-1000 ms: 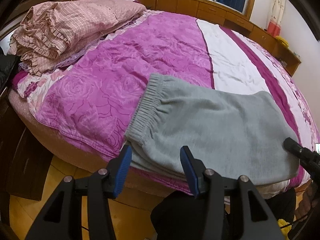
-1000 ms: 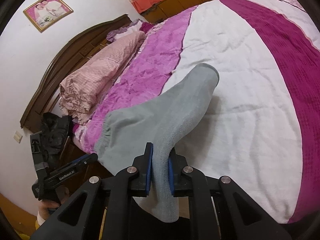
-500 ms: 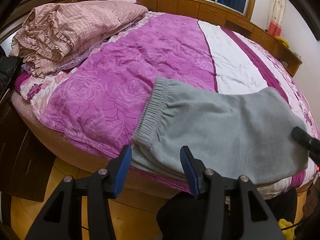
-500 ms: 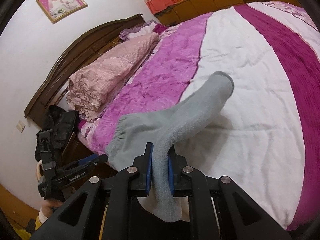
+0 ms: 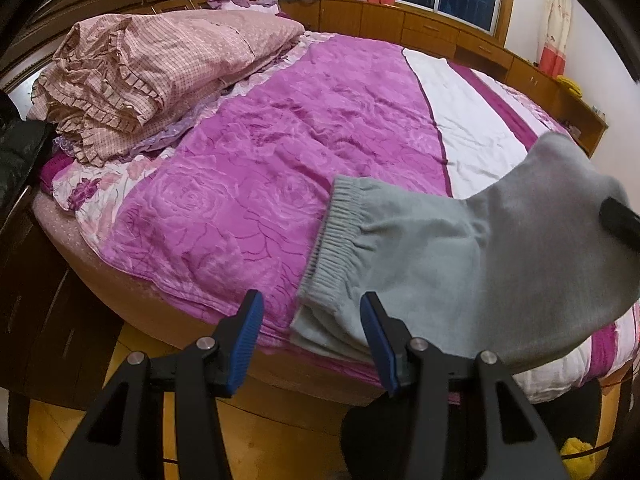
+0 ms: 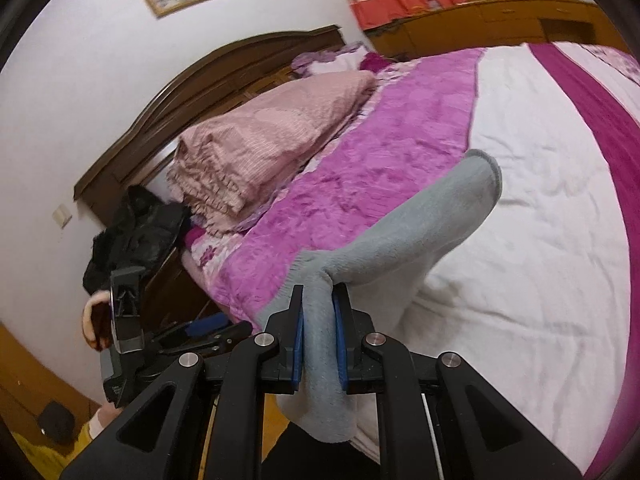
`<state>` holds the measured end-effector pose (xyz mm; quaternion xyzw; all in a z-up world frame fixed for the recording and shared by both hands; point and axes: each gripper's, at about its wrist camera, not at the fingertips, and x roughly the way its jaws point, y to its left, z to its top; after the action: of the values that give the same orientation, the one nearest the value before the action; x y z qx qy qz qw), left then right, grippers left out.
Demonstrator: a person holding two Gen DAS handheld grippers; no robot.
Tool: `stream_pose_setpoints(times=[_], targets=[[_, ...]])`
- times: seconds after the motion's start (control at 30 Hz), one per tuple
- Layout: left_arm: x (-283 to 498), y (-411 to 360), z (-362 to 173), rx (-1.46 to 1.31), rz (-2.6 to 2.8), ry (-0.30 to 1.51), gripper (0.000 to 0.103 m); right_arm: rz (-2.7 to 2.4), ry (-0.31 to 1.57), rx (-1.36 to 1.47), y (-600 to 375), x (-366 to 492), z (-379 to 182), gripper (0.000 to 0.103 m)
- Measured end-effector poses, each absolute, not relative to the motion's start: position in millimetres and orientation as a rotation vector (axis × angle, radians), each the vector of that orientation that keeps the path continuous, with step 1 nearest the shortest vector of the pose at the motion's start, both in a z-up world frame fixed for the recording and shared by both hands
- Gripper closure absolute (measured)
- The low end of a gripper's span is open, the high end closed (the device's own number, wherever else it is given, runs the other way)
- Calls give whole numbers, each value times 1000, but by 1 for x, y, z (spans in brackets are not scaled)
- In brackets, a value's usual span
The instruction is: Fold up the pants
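Observation:
Grey sweatpants [image 5: 460, 264] lie at the near edge of the bed, their ribbed waistband [image 5: 332, 232] toward the left. My left gripper [image 5: 312, 340] is open and empty, just in front of the waistband corner. My right gripper [image 6: 318, 344] is shut on a bunched fold of the grey pants [image 6: 400, 236] and holds it lifted off the bed. The right gripper's tip shows at the right edge of the left wrist view [image 5: 620, 220]. The left gripper shows at the lower left of the right wrist view [image 6: 200, 332].
The round bed has a purple rose blanket [image 5: 280, 168] and a white stripe [image 6: 540, 200]. A folded pink checked quilt [image 5: 160, 64] lies by the dark wooden headboard [image 6: 224, 80]. A black bundle [image 6: 136, 232] sits beside the bed. Wooden cabinets [image 5: 440, 32] line the far wall.
My right gripper has lifted its fold of the pants higher and carried it leftward toward the waistband. The left gripper has stayed open near the waistband.

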<state>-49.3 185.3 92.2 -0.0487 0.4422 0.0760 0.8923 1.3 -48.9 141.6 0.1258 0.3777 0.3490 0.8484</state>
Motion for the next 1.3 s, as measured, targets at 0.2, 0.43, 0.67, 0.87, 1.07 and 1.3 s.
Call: stream_pose_setpoints(times=[0.2,0.43,0.67,0.87,1.07,1.3], targets=[[-47,205,98,-97,178,897,50,791,817,211,-17,10,144,97],[-46,229,98,-132,189,907,50,831,836,192,12,18,141,97],[-42,242,93,-121,207,923,50,862,849,211,35,29,140,97],[-40,250,93,-113,215,923,50,875,854,200,58,36,134,97],[-42,258,89,-120,229,932,50,885,874,189,82,39,118,97],[-47,269,82,-141,254,944,50,887,891,149,113,43,100,97]])
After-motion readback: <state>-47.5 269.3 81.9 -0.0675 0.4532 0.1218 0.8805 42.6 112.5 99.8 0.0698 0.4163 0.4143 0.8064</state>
